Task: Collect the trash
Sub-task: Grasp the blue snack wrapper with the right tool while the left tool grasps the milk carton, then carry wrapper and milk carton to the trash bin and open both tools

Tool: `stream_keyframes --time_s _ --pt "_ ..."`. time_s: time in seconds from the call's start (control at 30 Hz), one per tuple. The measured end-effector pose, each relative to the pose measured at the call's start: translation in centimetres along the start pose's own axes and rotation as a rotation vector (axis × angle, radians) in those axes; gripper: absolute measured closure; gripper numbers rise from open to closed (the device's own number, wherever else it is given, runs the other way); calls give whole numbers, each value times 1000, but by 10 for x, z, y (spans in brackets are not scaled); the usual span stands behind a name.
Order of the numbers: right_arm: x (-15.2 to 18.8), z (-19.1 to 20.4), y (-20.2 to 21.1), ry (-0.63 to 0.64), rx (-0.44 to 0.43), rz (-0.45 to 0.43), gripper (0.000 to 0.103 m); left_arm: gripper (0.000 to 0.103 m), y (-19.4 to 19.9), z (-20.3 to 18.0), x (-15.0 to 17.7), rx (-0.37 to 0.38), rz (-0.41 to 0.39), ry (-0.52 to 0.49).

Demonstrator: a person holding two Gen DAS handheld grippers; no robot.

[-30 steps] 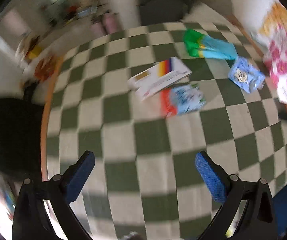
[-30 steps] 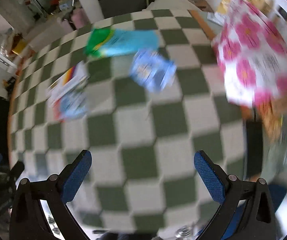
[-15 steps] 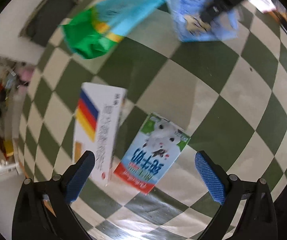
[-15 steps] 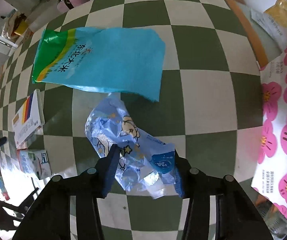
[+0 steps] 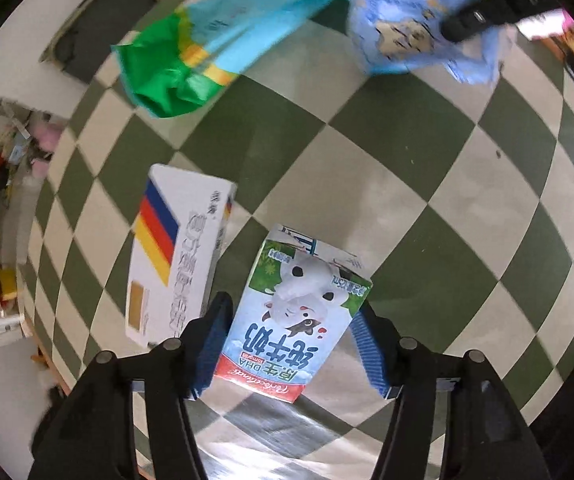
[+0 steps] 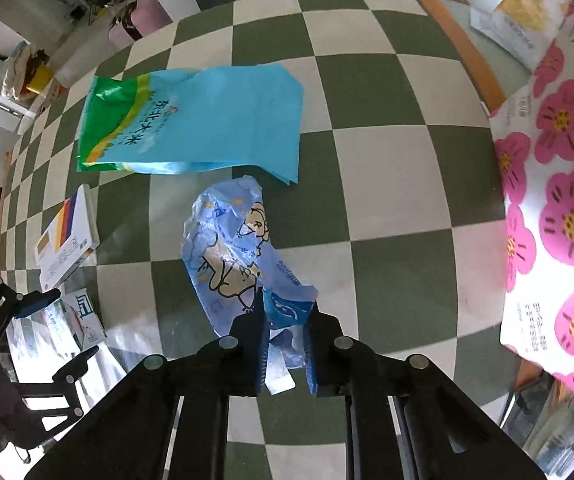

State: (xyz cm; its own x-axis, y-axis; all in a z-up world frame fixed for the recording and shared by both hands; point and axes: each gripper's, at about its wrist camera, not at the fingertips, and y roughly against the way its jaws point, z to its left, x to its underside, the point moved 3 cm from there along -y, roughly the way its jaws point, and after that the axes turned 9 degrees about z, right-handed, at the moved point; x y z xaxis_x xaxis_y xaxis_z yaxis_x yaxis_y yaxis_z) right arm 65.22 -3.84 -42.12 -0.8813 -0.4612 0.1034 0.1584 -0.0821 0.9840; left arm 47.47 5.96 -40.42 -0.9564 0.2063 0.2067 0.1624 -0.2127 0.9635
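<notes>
The left claw (image 5: 291, 344) sits low in the left wrist frame with its blue pads on either side of a milk carton (image 5: 293, 316), closed in on the carton's two long edges. The carton lies flat on the checkered desk (image 5: 427, 168), just right of a white box (image 5: 179, 252) with red, yellow and blue stripes. At the upper left of that frame lies a teal and green bag (image 5: 207, 48), blurred.

The right claw (image 6: 287, 344) is at the bottom centre of the right wrist frame, pinched shut on the near end of a crumpled blue wrapper (image 6: 235, 248) printed with cartoon figures. The wrapper stretches up from the pads toward the middle of the frame, its far end just below the teal bag (image 6: 199, 120). The striped box (image 6: 67, 236) and carton (image 6: 75, 320) show at the left edge, with the left claw around the carton. A white bag with pink flowers (image 6: 559, 216) fills the right side.
</notes>
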Motion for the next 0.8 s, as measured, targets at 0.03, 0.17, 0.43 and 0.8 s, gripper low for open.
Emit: stream_keyframes --time_s 0.03,0.17,0.43,0.8 --pt "4 2 4 -3 4 -9 88 47 5 0 4 3 -10 34" --pt "28 7 20 -14 16 -52 89 47 25 8 26 32 -49 199" --pt "98 33 52 -10 5 -127 90 47 62 12 89 87 -134 509" --pt "260 86 89 -28 -19 -225 91 47 86 -9 231 85 -272 621"
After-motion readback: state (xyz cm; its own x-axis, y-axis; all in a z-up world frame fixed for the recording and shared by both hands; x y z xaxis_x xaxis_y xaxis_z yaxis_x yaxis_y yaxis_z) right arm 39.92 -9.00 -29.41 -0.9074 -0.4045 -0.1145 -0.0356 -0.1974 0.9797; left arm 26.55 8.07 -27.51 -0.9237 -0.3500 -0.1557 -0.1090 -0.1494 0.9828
